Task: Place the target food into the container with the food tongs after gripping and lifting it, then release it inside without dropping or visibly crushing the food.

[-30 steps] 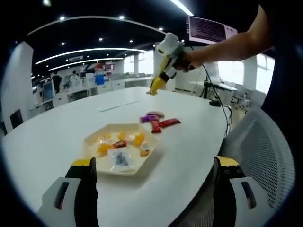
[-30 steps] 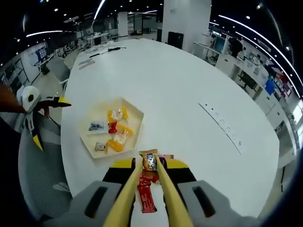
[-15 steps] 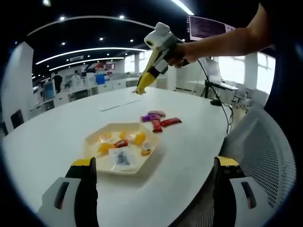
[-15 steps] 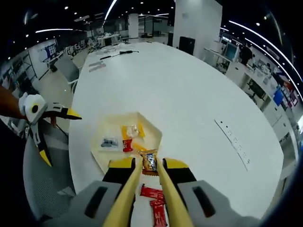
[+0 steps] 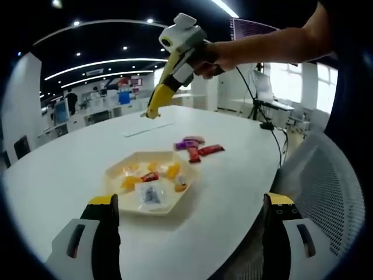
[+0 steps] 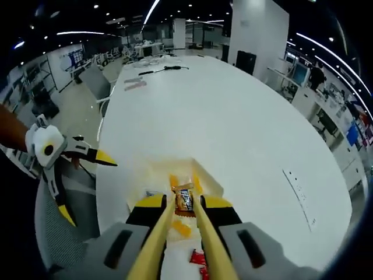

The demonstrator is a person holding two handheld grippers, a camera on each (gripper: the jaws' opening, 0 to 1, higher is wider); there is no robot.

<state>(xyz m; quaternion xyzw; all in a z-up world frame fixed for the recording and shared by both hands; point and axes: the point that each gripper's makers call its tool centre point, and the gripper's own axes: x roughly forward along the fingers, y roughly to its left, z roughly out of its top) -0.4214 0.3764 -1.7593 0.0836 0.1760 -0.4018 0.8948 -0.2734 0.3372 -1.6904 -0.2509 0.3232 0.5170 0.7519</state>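
A cream hexagonal tray point(image 5: 118, 171) with several wrapped candies lies on the white table point(image 5: 70, 157). My left gripper point(image 5: 191, 200) hangs open near the table's edge, nothing between its jaws. My right gripper point(image 5: 170, 74) is raised over the table, held by a person's hand. It squeezes yellow food tongs point(image 5: 154, 105). In the right gripper view the tongs point(image 6: 156, 239) pinch a small brown-orange wrapped snack point(image 6: 185, 198) directly above the tray point(image 6: 201, 175), with my right gripper point(image 6: 185, 205) shut around them. The left gripper point(image 6: 85, 186) appears open at the left.
Purple and red snack bars point(image 5: 197, 149) lie on the table beyond the tray. A red bar point(image 6: 197, 258) sits under the tongs. A mesh chair point(image 5: 332, 192) stands at the right. A flat strip point(image 5: 143, 130) lies farther back. Desks and chairs ring the room.
My right gripper carried the snack from above the loose bars to above the tray; in the left gripper view it swung left and higher. The left gripper stayed put.
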